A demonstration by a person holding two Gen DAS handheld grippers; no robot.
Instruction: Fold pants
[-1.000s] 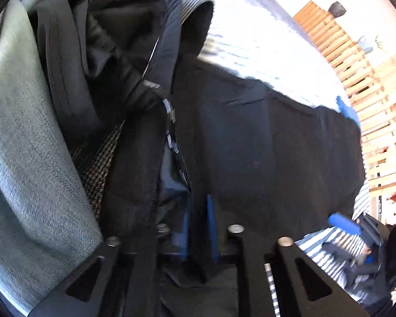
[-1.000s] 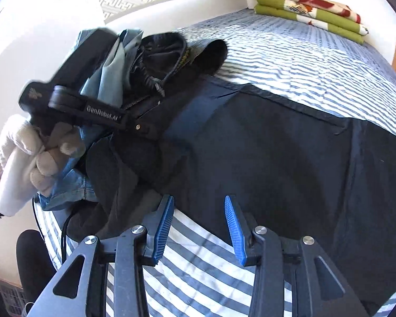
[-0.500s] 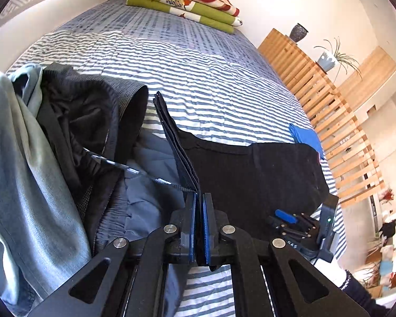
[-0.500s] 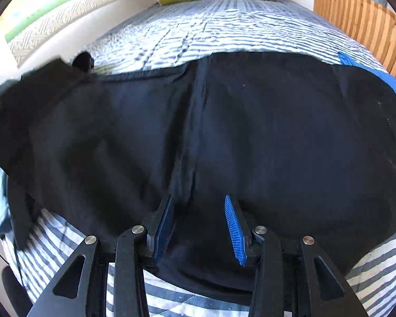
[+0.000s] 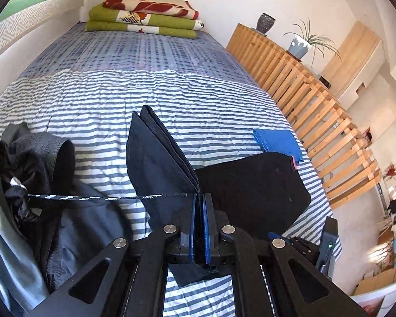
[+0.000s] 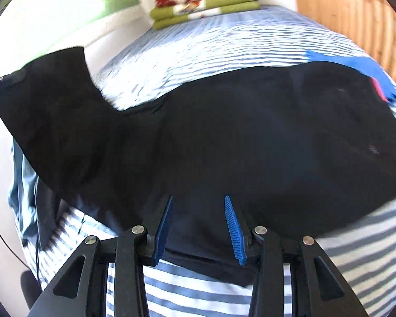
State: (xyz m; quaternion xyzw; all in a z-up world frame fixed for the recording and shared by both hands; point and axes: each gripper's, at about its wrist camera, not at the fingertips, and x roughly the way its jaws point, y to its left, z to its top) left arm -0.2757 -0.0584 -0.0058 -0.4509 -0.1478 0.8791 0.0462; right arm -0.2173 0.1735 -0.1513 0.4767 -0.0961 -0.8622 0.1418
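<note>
Black pants point(image 6: 224, 137) lie spread across the striped bed, one end lifted at the far left of the right wrist view. My left gripper point(image 5: 199, 227) is shut on that lifted end of the pants point(image 5: 155, 163), whose layered edge stands up in front of its blue pads. A black-and-white drawstring point(image 5: 92, 198) from the pile is caught taut against the held cloth. My right gripper point(image 6: 198, 227) is open, hovering over the near edge of the pants with cloth lying between and under its fingers. The other gripper's body point(image 5: 327, 248) shows at the lower right of the left wrist view.
A pile of dark and grey-blue clothes point(image 5: 26, 198) lies at the left. A folded blue cloth point(image 5: 277, 142) rests near the bed's right side. Folded green and red blankets point(image 5: 145, 15) sit at the bed's far end. A wooden slatted rail point(image 5: 316, 111) runs along the right.
My left gripper has lifted the pants' end higher and away from the clothes pile, pulling the drawstring taut. My right gripper stays open and has shifted over the pants' near edge.
</note>
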